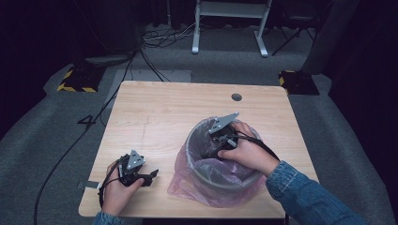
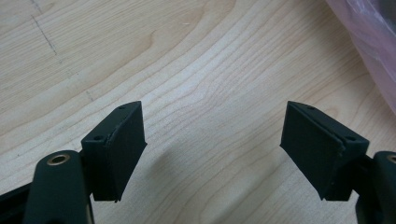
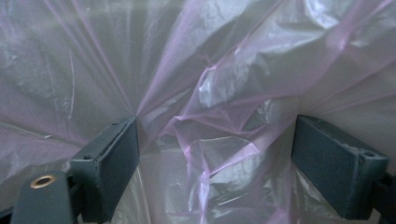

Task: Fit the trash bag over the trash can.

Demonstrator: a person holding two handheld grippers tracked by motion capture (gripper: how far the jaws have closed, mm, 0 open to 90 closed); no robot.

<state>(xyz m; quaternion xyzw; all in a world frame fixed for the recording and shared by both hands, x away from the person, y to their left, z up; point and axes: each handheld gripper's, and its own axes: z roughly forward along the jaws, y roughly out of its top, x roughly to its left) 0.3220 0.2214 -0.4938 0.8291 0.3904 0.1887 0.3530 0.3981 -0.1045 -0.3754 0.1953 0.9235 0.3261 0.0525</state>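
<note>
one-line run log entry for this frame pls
left gripper: open, idle on table | right gripper: open, inside bin, facing pink bag liner | liner not gripped

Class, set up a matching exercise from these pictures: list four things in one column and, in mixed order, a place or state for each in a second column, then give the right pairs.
Things
1. left hand-held gripper
2. right hand-held gripper
3. pink bag
4. round dark hole

Places or states
A. lines the grey bin and spills over its rim
B. in the table top near the far edge
C. open, low over bare wood beside the bin
D. open, reaching down inside the bin

Pairs: 1-C, 2-D, 3-A, 4-B
</note>
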